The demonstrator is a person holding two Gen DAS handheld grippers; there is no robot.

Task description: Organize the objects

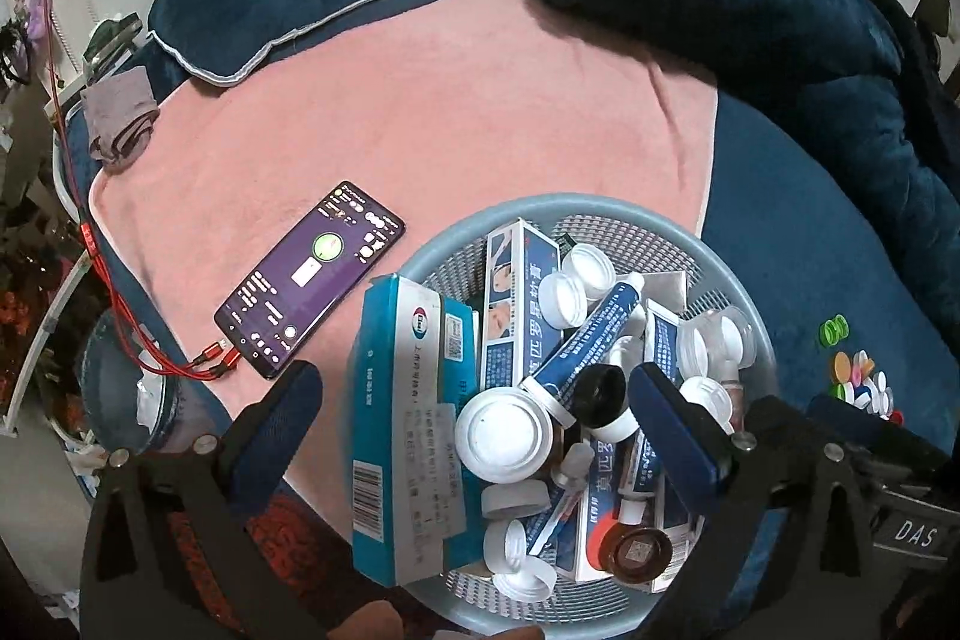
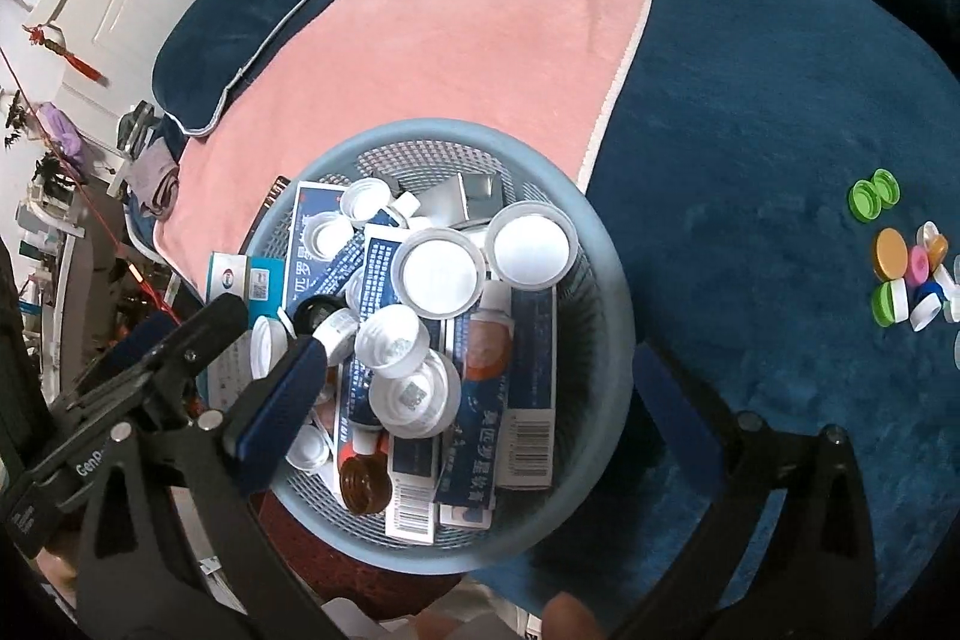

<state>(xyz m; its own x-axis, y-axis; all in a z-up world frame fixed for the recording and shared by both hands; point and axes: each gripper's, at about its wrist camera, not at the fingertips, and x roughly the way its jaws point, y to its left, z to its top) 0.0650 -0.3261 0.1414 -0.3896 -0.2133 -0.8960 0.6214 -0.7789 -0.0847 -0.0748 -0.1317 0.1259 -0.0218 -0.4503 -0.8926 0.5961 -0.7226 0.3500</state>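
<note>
A round blue-grey mesh basket sits on the bed, heaped with white jars, blue ointment boxes and tubes. A teal medicine box leans on its left rim, beside a large white jar lid and a brown bottle. My left gripper hangs open over the basket's left half, its fingers wide of the box and jars. My right gripper is also open above the basket, gripping nothing. Loose coloured bottle caps lie on the blue blanket to the right.
A lit phone with red cables lies on the pink towel left of the basket. Dark blue pillows and a bunched quilt line the far side. The bed's edge drops off at the left.
</note>
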